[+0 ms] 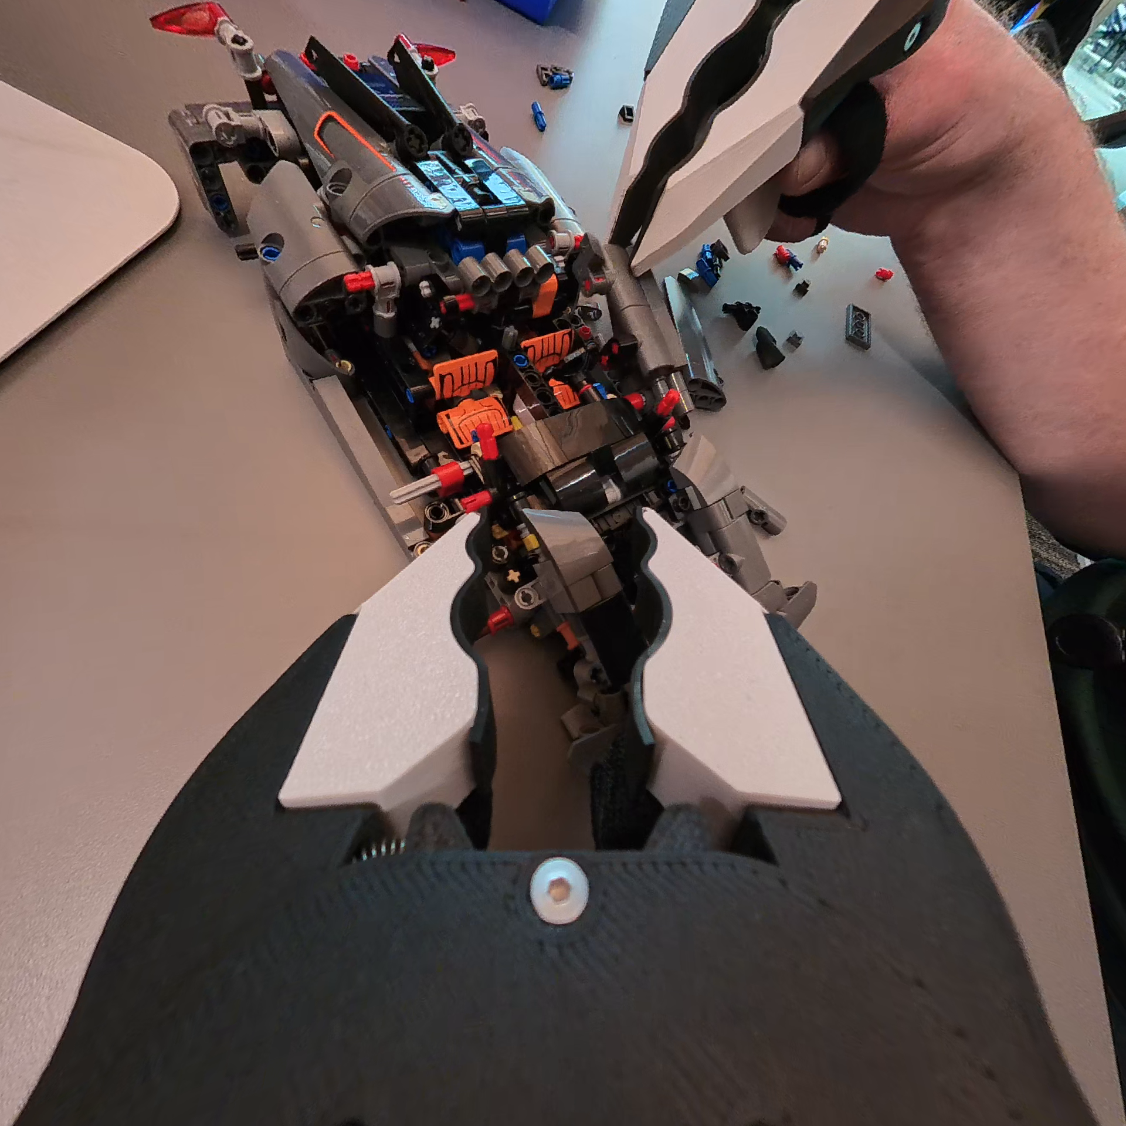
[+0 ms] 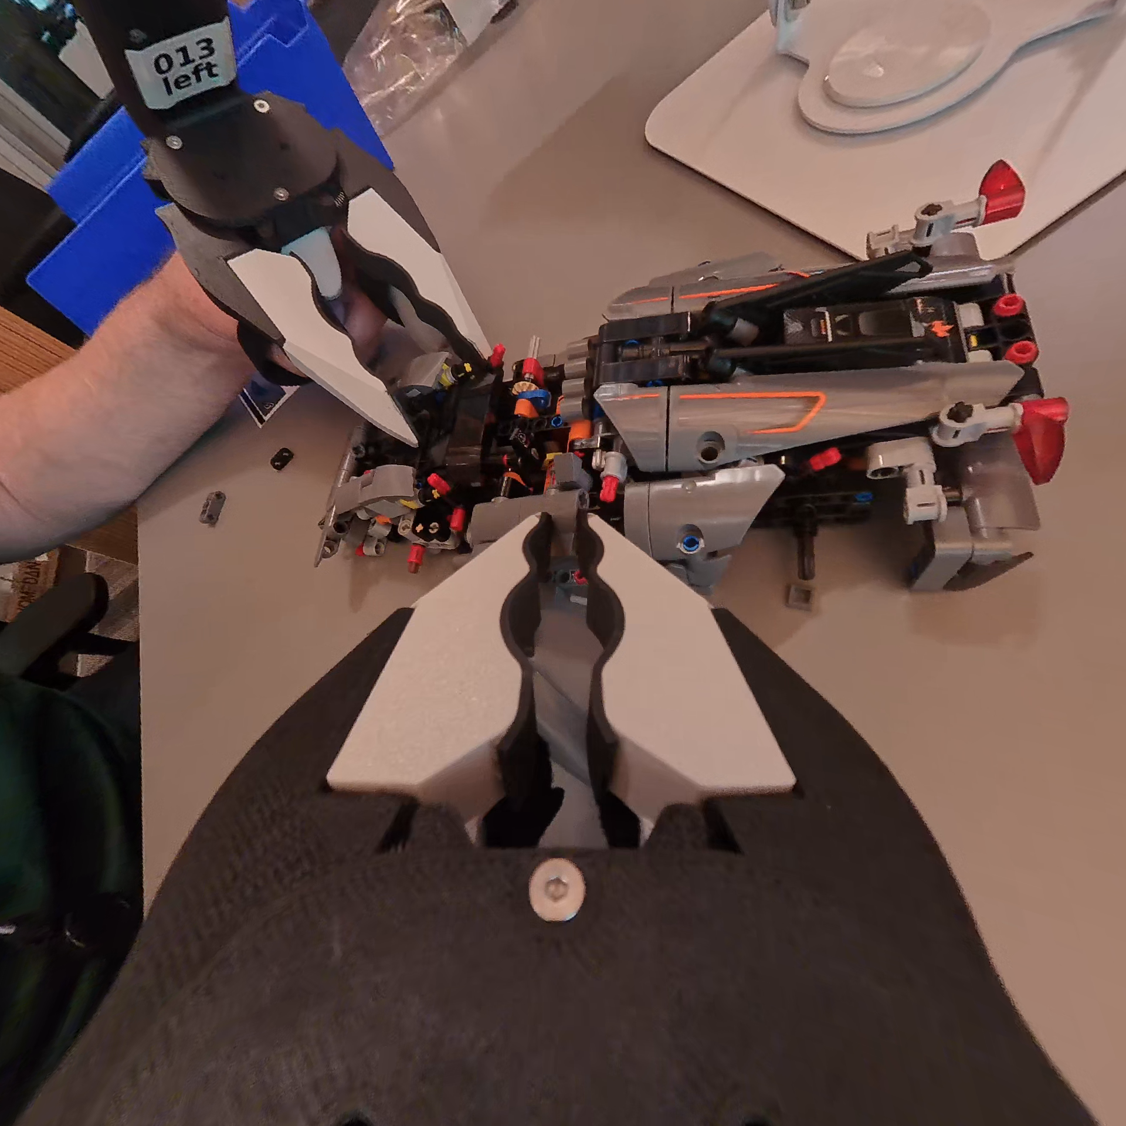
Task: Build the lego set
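A half-built grey, black and orange lego car lies on the grey table; it also shows in the right wrist view. My left gripper is closed around the car's front end, on a curved grey panel. It appears in the right wrist view at the car's left end. My right gripper is shut on a long grey panel piece at the car's near side. In the left wrist view the right gripper has its tips against that grey side panel.
Small loose lego pieces and a dark grey plate lie to the right of the car. A white board lies at the left. Blue bins and a plastic bag stand at the back. A person's forearm reaches in.
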Motion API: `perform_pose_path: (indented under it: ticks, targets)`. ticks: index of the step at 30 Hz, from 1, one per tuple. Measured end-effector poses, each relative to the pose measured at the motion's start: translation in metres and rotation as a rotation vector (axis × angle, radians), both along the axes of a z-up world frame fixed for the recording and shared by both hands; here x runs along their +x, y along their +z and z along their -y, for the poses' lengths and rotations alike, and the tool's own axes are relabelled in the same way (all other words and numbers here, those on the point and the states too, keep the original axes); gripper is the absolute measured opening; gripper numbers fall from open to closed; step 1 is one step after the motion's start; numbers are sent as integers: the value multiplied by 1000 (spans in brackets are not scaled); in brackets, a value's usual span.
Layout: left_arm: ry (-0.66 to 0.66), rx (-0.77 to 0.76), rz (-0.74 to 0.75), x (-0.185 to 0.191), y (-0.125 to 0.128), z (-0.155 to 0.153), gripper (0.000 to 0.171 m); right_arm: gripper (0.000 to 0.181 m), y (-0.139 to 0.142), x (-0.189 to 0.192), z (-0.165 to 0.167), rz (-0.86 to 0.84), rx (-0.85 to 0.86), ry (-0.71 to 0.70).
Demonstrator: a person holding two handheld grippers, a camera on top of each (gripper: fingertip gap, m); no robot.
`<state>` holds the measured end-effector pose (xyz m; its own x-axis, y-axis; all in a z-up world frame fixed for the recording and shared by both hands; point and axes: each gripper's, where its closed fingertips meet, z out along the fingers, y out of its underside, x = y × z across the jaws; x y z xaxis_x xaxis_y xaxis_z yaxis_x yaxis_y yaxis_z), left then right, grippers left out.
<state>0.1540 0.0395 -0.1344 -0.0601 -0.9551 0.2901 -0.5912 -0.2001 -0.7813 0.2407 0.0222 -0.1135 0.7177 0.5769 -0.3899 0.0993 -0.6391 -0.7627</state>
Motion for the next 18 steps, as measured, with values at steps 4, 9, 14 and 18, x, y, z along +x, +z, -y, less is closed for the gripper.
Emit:
perform_pose_path:
  ticks: [4,9,14,18]
  targets:
    - [0,-2,1,0,0,0,43,7,-8,4,-2,53,-19,-24]
    - [-1,-4,2,0,0,-1,43,6,-8,4,-2,51,-25,-29]
    - [-6,-4,0,-1,0,-1,43,5,-3,2,-1,46,1,-13]
    - [-8,-7,0,-2,0,-1,42,5,-5,2,-1,64,-6,-18]
